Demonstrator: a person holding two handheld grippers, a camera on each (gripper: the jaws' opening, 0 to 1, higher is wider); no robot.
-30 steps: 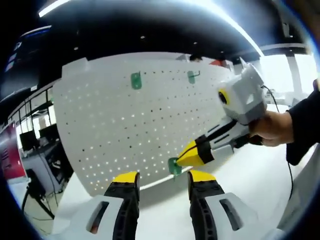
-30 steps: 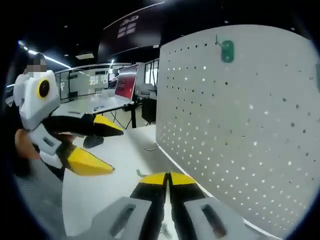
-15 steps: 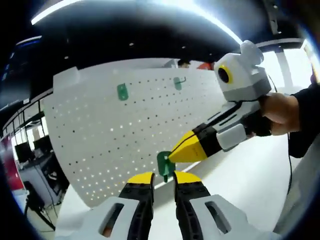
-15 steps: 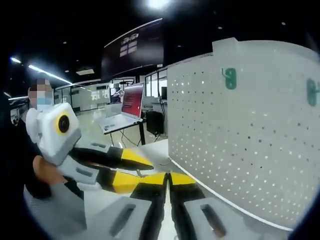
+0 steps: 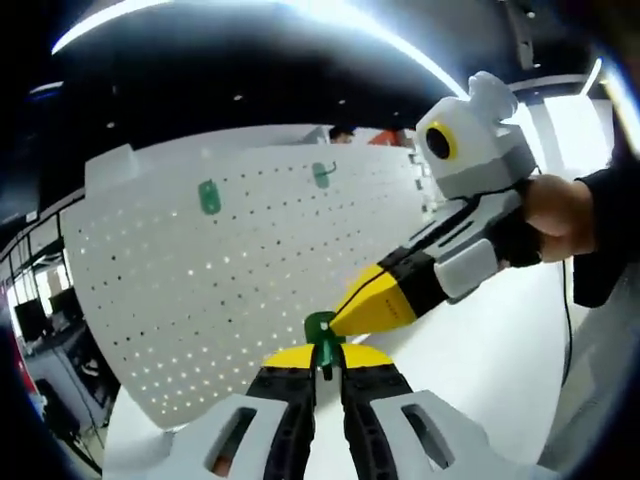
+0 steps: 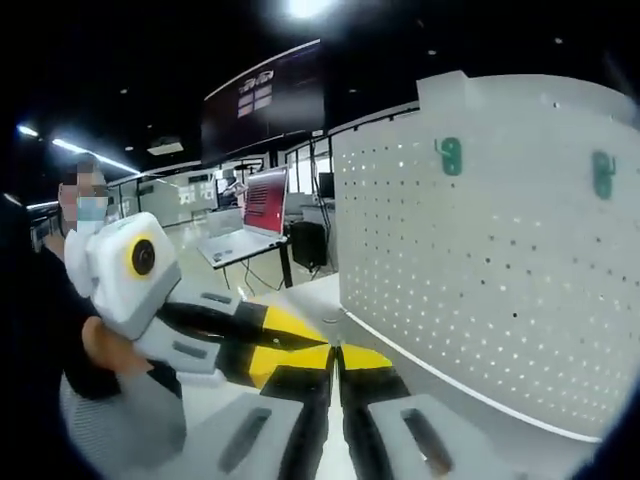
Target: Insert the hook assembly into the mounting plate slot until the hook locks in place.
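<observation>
- In the left gripper view my left gripper (image 5: 327,358) has its jaws pinched together on the green hook assembly (image 5: 322,332), which pokes up just above the yellow tips.
- The right gripper (image 5: 372,305) comes in from the right of that view, its yellow tips closed to a point and touching the green piece from the side. A hand (image 5: 555,215) holds its handle.
- Behind both stands the white perforated mounting plate (image 5: 240,290), upright on the white table (image 5: 500,350). The held hook sits low in front of the board's bottom edge; I cannot tell whether it touches the board.
- Two more green hooks hang high on the plate, one to the left (image 5: 209,196) and one further right (image 5: 321,174).
- In the right gripper view my right gripper (image 6: 335,362) shows its jaws shut tight, nothing visible between them.
- The left gripper (image 6: 283,335) reaches in from the left there, meeting my tips.
- The mounting plate (image 6: 500,270) stands to the right, well apart from the tips, with its two green hooks (image 6: 451,155) (image 6: 602,172) up top.
</observation>
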